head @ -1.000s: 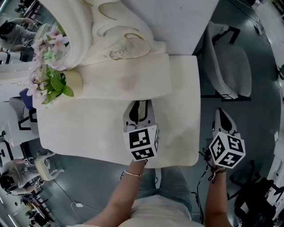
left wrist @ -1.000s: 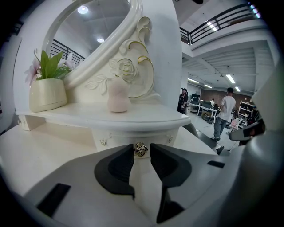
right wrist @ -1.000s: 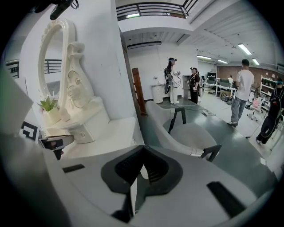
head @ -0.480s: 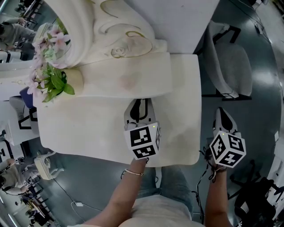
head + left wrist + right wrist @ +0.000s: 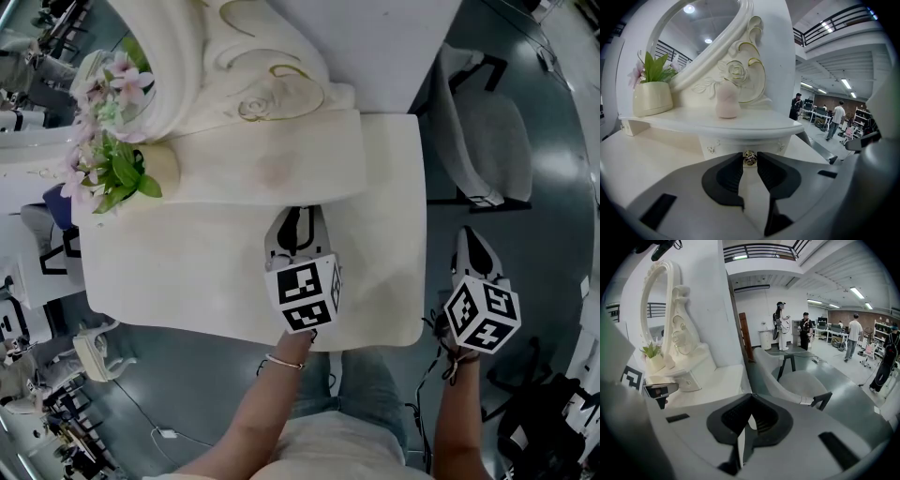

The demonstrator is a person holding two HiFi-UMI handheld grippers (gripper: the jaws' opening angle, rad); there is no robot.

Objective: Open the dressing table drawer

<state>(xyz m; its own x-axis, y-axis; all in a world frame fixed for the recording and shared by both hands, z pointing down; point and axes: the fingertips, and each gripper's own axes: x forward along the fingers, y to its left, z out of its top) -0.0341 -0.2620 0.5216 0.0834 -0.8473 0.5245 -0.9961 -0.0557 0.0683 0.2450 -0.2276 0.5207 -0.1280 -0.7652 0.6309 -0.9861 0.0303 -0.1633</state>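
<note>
The white dressing table carries a raised shelf with a small drawer under it. The drawer's brass knob sits between the tips of my left gripper. Its jaws have just been closing and now press on the knob from both sides. From the head view the left gripper lies over the tabletop and points at the shelf's front edge, which hides the drawer. My right gripper hangs off the table's right edge over the floor. In the right gripper view its jaws meet at the tips with nothing between them.
An oval mirror with carved scrolls rises behind the shelf. A cream pot of pink flowers and a small pink object stand on the shelf. A grey chair stands right of the table. People stand far off in the hall.
Both hands stay where they were. The left gripper's jaws look slightly narrower round the knob. The head camera has shifted a little.
</note>
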